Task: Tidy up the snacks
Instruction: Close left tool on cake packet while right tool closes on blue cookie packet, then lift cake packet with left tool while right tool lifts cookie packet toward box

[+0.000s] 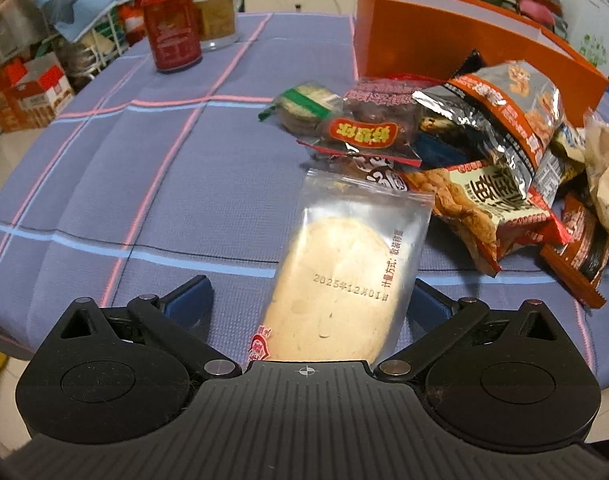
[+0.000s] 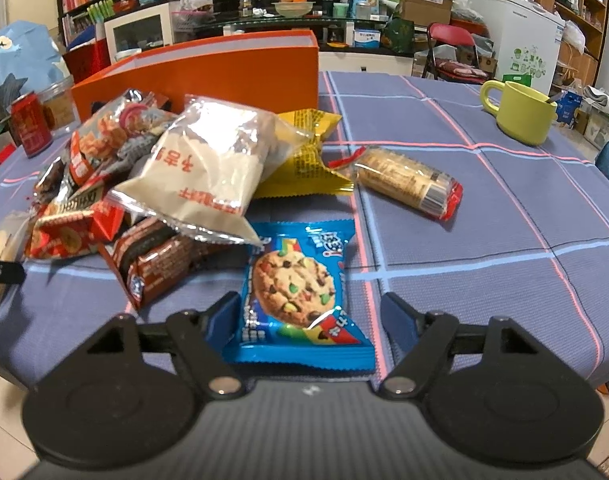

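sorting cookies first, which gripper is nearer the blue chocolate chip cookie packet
Right. The right gripper straddles the blue cookie packet; the left gripper is open around a clear rice cracker packet.

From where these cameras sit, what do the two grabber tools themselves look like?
Both look alike. The left gripper and right gripper are matte black plastic, each with two round disc-shaped housings, angled link bars joined by silver pins, and triangular cut-outs. The fingers carry dark blue pads. A ribbed black plate sits at the centre, marked with a small white crosshair. No cables or sleeves show.
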Tool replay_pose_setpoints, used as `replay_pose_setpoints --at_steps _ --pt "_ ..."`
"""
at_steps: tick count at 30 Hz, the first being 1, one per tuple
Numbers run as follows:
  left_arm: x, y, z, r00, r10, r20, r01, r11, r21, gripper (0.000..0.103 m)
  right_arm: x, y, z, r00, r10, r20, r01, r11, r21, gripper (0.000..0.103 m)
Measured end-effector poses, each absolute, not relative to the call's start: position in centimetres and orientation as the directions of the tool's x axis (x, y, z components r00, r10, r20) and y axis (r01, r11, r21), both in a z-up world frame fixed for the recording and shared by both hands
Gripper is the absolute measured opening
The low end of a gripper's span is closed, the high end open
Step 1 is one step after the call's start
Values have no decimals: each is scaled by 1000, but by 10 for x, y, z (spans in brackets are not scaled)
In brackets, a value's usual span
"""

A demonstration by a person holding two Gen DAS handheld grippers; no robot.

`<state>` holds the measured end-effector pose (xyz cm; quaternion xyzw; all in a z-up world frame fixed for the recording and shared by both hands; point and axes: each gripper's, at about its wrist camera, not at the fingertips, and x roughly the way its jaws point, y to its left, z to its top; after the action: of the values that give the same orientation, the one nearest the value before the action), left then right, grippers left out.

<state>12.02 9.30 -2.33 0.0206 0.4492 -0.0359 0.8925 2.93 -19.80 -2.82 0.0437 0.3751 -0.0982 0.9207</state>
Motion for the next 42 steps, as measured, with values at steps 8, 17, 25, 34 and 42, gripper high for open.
replay_pose_setpoints --at_steps 8,17,25,34,42 --pt "121 82 -19 616 -89 -783 138 990 -5 69 29 -197 -28 696 -147 -703 207 978 0 74" --pt "108 87 -14 612 -123 -782 179 984 -14 39 28 -194 -24 698 -116 -707 176 984 12 55" --pt "101 84 -3 634 -147 -759 205 979 -18 39 28 -196 -22 700 -80 -709 151 988 38 49" --pt "95 87 18 686 -176 -705 197 979 -53 39 13 -209 -2 725 -65 -686 145 988 60 48" --pt "87 79 39 726 -217 -653 213 973 -86 39 2 -227 41 810 -84 -581 156 985 74 48"
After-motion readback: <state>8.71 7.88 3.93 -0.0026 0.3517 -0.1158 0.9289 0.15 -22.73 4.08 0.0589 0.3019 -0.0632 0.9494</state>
